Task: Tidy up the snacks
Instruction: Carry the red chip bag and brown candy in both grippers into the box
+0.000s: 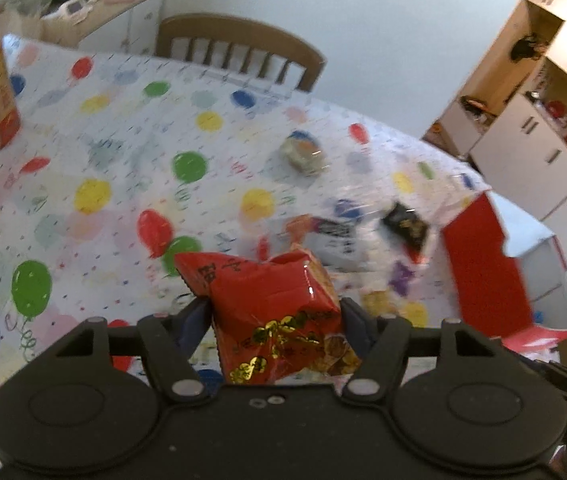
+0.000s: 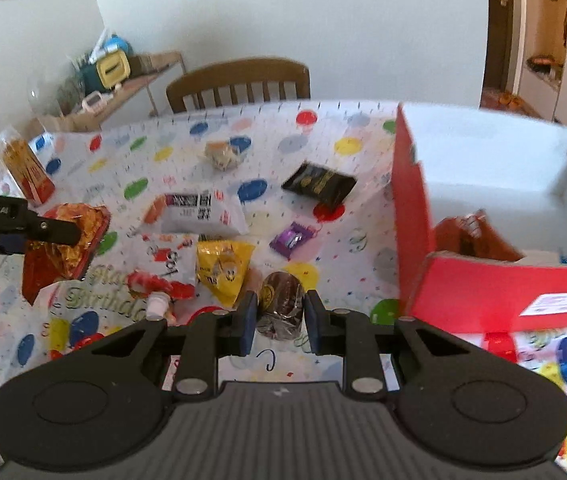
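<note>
Left gripper [image 1: 275, 312] is clamping a red packet [image 1: 279, 320] across its middle, jaws pressing in on both sides; the foil is bulging and crinkling between them. Seen from the right wrist, the packet [image 2: 63, 248] is hanging clear of the table. Judgement: light, puffed with air, soft contents likely brittle; glossy film could slide, so a mid-body hold with modest squeeze suits it better than a corner pinch.

Right gripper [image 2: 279, 316] is closing narrowly on a small brown snack [image 2: 281, 304], pads touching its sides. It looks like a wrapped round piece, shiny wrapper, probably light and fairly firm; whether it is off the cloth I cannot tell.

Outward from the right gripper: a yellow packet [image 2: 221, 272], a purple sweet [image 2: 292, 240], a white packet [image 2: 199, 212] and a black packet [image 2: 319, 184] are lying loose on the balloon cloth [image 2: 343, 128]. To the right, the red box [image 2: 483, 292] is standing open, well within reach; something brown is already sitting inside.
</note>
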Demonstrator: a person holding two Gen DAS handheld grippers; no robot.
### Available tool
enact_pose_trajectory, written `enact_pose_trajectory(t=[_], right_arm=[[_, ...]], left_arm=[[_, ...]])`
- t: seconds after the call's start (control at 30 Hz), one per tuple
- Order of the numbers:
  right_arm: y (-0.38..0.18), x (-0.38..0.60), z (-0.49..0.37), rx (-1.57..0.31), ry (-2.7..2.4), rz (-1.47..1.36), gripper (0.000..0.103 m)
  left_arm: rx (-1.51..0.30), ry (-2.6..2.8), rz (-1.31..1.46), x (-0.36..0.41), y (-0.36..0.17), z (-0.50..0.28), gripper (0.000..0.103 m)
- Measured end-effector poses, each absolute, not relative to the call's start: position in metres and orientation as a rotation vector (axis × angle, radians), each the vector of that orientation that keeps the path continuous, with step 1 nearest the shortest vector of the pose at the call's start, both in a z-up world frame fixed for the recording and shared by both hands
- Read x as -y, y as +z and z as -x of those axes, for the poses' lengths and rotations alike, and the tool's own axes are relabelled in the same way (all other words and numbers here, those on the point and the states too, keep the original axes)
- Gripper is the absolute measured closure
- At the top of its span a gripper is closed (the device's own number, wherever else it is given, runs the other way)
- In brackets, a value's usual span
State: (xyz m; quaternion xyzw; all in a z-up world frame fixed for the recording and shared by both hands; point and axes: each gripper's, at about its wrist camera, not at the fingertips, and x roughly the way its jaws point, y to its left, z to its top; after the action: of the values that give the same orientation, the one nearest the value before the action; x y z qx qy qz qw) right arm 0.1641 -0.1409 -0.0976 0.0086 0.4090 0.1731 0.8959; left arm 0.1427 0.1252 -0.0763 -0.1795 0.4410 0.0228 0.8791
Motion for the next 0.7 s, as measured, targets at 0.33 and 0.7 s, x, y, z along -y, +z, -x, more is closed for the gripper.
enact_pose_trajectory(t=[0.33, 0.7], right_arm=[[-0.049, 0.182, -0.149, -0.737, 0.312, -0.055, 0.078], [-0.042, 0.258, -0.171, -0.702, 0.165, -0.070, 0.078]], left_arm=[[-0.862, -0.167, 0.300, -0.045, -0.030, -0.153, 0.035], [-0.848, -0.352, 0.173, 0.067, -0.017, -0.181, 0.035]])
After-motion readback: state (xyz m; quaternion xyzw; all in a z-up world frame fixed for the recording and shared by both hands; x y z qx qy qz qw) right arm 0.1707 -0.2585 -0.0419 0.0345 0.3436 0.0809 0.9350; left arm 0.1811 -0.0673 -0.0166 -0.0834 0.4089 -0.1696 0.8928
